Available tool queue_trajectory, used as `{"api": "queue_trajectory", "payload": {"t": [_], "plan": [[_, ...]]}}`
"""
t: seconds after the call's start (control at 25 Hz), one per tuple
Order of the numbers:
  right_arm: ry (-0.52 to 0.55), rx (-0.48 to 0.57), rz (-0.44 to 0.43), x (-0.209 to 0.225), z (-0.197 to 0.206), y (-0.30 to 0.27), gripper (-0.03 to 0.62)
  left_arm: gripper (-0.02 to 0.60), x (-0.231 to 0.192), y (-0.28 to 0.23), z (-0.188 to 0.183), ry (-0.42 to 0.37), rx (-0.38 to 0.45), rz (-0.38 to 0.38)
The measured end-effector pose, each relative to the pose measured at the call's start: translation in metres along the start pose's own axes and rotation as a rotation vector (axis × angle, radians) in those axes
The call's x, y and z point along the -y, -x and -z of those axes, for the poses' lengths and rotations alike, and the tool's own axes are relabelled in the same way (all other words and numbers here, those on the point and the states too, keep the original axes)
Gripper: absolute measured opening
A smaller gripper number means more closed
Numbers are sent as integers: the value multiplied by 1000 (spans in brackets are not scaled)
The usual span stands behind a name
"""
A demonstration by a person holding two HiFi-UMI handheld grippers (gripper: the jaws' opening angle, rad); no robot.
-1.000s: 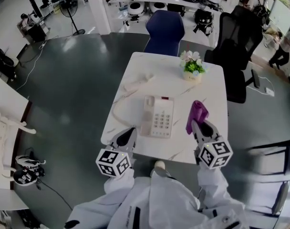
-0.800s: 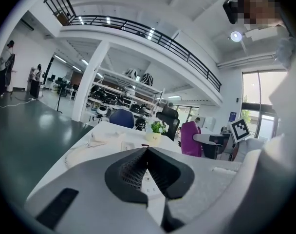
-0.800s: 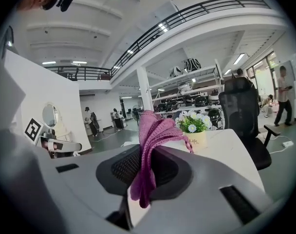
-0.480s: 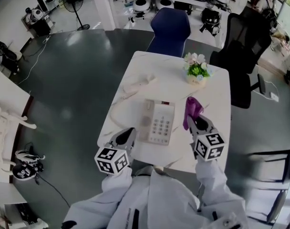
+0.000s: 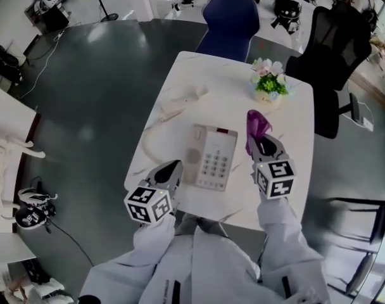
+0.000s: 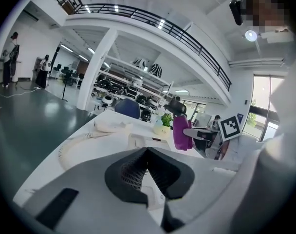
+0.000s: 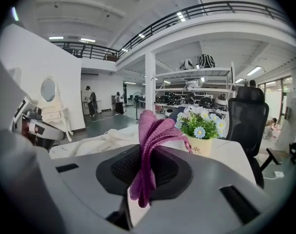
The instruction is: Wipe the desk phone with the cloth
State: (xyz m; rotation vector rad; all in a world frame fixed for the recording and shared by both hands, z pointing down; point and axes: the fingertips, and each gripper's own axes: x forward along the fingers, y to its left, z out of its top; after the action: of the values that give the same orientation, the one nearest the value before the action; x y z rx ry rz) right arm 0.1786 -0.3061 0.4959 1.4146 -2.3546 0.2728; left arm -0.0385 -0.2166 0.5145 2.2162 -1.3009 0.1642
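- The right claw is clamped on the bunched purple cloth, just at 3 o'clock of the desk phone. With so little cloth free, hard claw tips may scrape the keys.
- The left claw, jaws together and empty, sits at the phone's 8 o'clock. Unbraced, the phone may slide on the table.
- A wide sweep could tip the flower pot at 1 o'clock.

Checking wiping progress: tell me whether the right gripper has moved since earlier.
Yes. The right gripper, holding the cloth, has advanced toward the flower pot.
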Motion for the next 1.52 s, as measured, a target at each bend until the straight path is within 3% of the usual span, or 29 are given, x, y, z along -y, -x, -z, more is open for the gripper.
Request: {"api": "queue_trajectory", "payload": {"t": [0.2, 0.44, 0.88, 1.24, 1.52], "plan": [[180, -39, -22, -16, 1, -28, 40, -2, -8, -12, 7, 30, -10, -8], [301, -95, -73, -39, 14, -47, 40, -2, -5, -19, 14, 49, -31, 1], [302, -167, -167, -57, 34, -57, 40, -2, -6, -21, 26, 64, -54, 12], [309, -210, -195, -66, 43, -54, 40, -2, -7, -18, 30, 72, -57, 3], [319, -236, -213, -74, 50, -49, 40, -3, 2, -17, 31, 58, -45, 43]]}}
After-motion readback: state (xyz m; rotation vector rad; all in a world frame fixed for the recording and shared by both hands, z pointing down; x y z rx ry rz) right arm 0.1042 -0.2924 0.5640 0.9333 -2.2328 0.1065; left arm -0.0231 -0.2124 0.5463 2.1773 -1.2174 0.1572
